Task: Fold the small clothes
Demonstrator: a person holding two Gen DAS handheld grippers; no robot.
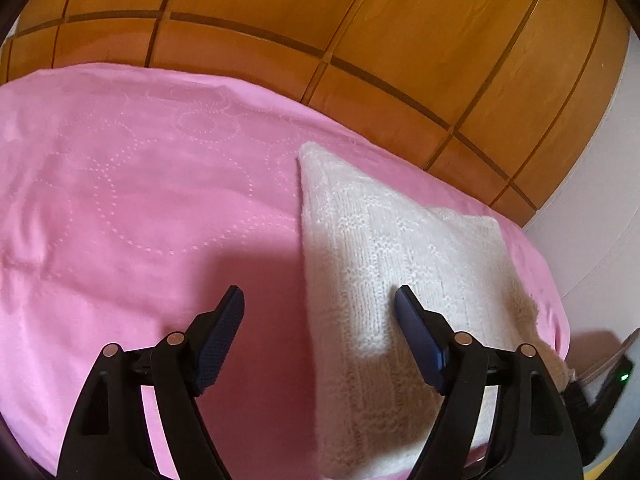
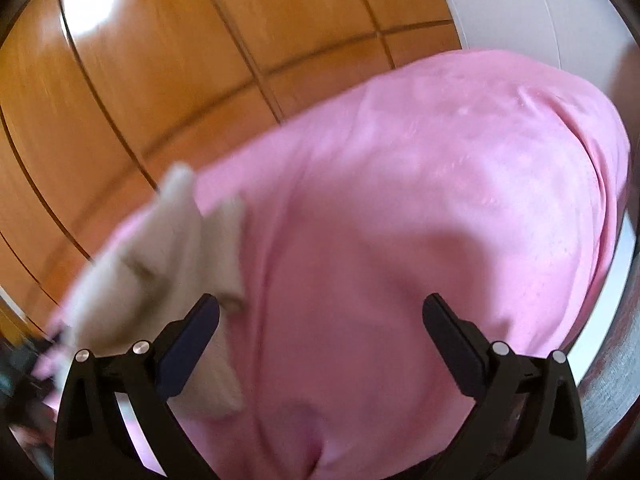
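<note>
A small cream knitted garment (image 1: 384,280) lies on a pink bedcover (image 1: 140,200), near that cover's right-hand edge as seen from the left wrist camera. It appears already doubled over, forming a rough wedge with one corner pointing away toward the wooden panelling (image 1: 360,20) behind the bed. A frayed or fluffy portion shows at its far right edge.

The left gripper (image 1: 320,312) hovers over the garment's left border, spread wide and empty; one finger is above the bare cover, the other above the knit. Neither finger is visibly touching the fabric.

The right gripper (image 2: 320,316) is likewise spread wide and holds nothing. Its view is blurred. The garment (image 2: 160,264) appears at the left of that view, with the left-hand finger over or just beside it; contact cannot be confirmed. The remainder of that view is bare pink cover (image 2: 440,200).

Assessment of handling: the knit looks light, soft and limp, with no stiffness of its own. It should drape and sag once lifted, and a loose stitch could snag on a finger edge. It is thick enough that a folded border offers a good pinch. Slipping seems unlikely given the woolly surface, though the smooth cover beneath may let the whole piece slide if dragged.

Recommended hold, in my judgement: the near corners or the folded left border, one gripper to each, pinching all layers together so the fold does not open.
</note>
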